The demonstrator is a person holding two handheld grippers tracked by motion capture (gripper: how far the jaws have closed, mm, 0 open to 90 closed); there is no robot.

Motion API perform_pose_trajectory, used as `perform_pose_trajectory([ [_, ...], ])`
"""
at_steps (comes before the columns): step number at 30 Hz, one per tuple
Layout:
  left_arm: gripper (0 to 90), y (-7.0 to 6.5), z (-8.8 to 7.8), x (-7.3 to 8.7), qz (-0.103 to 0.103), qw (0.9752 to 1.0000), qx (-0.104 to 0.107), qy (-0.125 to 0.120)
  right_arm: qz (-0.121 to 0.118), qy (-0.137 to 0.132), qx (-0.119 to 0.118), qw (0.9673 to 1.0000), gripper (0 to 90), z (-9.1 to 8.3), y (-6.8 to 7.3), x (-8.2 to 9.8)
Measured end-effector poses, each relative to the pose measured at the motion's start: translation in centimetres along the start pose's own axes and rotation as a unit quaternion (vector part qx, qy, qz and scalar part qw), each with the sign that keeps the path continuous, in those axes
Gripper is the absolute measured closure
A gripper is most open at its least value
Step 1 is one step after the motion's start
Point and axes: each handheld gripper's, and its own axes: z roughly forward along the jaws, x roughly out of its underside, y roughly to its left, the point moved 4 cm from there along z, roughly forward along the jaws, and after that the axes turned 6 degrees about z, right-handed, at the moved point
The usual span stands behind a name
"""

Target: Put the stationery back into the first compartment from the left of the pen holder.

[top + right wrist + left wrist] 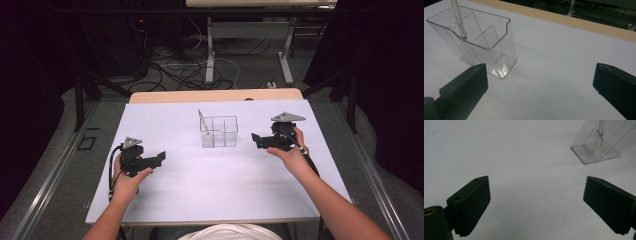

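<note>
Between the right gripper's jaws: nothing, both pads spread wide over bare white table cover, just right of the clear organizer and apart from it. Pen already upright in the organizer's left compartment, leaning on the rim, tip near the floor as far as the clear plastic lets on. Left gripper likewise wide and empty, low over the cover, well left of the organizer. Probably the release step just finished, hand clear of the holder. Next: either a retreat to rest, or, with no further pen in sight, nothing left to fetch.
</note>
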Motion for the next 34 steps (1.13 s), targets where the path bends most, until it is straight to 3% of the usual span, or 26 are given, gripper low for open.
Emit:
perform_pose_trajectory([
  [9, 7.2, 0.1, 0.1, 0.0, -0.003, 1.0000, -0.003, -0.006, 0.029, 0.003, 0.017, 0.9994, 0.0, 0.0, -2.0, 2.9],
  [20, 7.2, 0.3, -0.2, -0.1, -0.005, 0.9999, -0.005, -0.011, 0.049, 0.001, 0.041, 0.9980, 0.0, 0.1, -4.0, 4.4],
  [34, 7.2, 0.4, -0.1, -0.3, -0.007, 0.9999, -0.008, -0.010, 0.057, 0.008, 0.045, 0.9973, 0.0, 0.4, -4.5, 4.8],
])
